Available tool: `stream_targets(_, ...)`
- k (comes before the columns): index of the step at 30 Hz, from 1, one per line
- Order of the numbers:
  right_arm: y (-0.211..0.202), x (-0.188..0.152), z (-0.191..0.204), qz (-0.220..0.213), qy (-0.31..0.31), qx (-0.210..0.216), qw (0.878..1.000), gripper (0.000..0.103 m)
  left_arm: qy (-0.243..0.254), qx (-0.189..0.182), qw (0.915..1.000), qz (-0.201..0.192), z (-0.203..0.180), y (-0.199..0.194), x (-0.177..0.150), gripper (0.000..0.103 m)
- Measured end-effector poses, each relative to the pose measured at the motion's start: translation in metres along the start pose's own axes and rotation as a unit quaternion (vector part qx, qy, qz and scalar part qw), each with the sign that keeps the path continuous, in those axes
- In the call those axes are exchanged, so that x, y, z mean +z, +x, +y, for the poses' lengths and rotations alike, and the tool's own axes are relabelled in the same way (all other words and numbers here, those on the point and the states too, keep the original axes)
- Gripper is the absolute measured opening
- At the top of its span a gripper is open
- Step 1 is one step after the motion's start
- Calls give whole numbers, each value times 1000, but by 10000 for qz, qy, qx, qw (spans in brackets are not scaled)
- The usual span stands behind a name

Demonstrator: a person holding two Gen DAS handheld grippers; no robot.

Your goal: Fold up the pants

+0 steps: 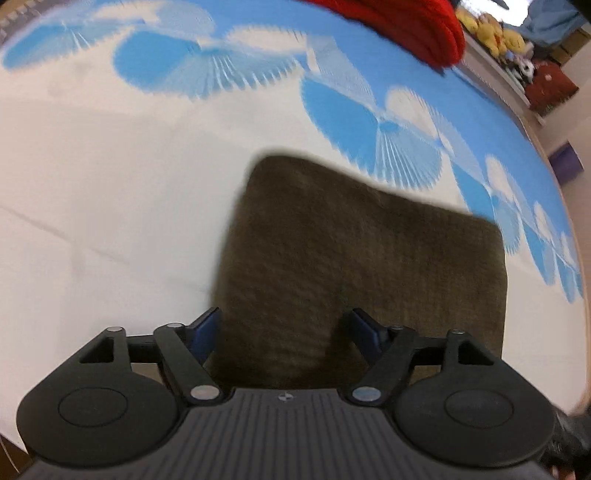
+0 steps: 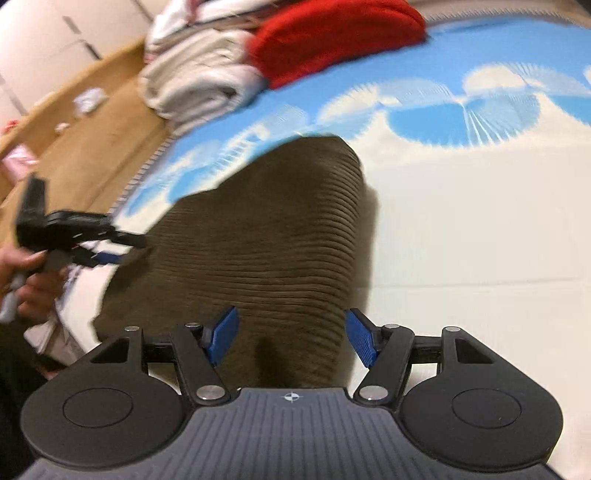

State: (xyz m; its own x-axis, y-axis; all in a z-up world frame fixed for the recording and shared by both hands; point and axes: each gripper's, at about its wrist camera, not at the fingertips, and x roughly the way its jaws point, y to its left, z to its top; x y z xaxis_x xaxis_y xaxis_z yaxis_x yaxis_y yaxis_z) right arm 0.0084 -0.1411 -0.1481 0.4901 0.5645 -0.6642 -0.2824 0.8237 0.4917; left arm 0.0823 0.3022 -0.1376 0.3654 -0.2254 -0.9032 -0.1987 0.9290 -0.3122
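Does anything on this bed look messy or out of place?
Not much. The brown pants lie folded and compact on the blue-and-white bedspread, with both the left gripper and right gripper open. The white bedding at the edge is loosely heaped beside a red garment.

Brown ribbed pants, seemingly folded, lie flat on the bed.
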Motion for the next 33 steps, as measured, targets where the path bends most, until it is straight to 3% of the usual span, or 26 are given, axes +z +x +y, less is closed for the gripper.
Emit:
stream_targets(4, 23, 4, -3, 265, 212, -117, 9994, 69, 98, -80, 9999, 76, -3, 15, -5, 89)
stream_targets(9, 43, 13, -13, 459, 377, -69, 9982, 76, -105, -180, 9997, 153, 0, 29, -4, 90)
stream_targets(15, 49, 16, -12, 453, 339, 103, 9983, 76, -94, -131, 9998, 110, -4, 32, -5, 90)
stream_targets(20, 49, 12, -5, 372, 259, 115, 9989, 67, -64, -50, 10000, 50, -7, 31, -7, 90)
stream_targets(24, 48, 14, -4, 318, 146, 205, 9992, 51, -70, -11, 10000, -1, -9, 29, -9, 89)
stream_targets(27, 45, 18, -2, 227, 133, 212, 9994, 35, -83, -12, 9999, -56, -12, 28, -8, 81)
stream_targets(30, 39, 28, -2, 136, 175, 240, 9995, 24, -36, 9, 9999, -124, -21, 24, -5, 63)
stream_targets(33, 26, 51, -2, 5, 98, 416, 9991, 21, -172, -160, 9996, -169, -31, 25, 2, 48)
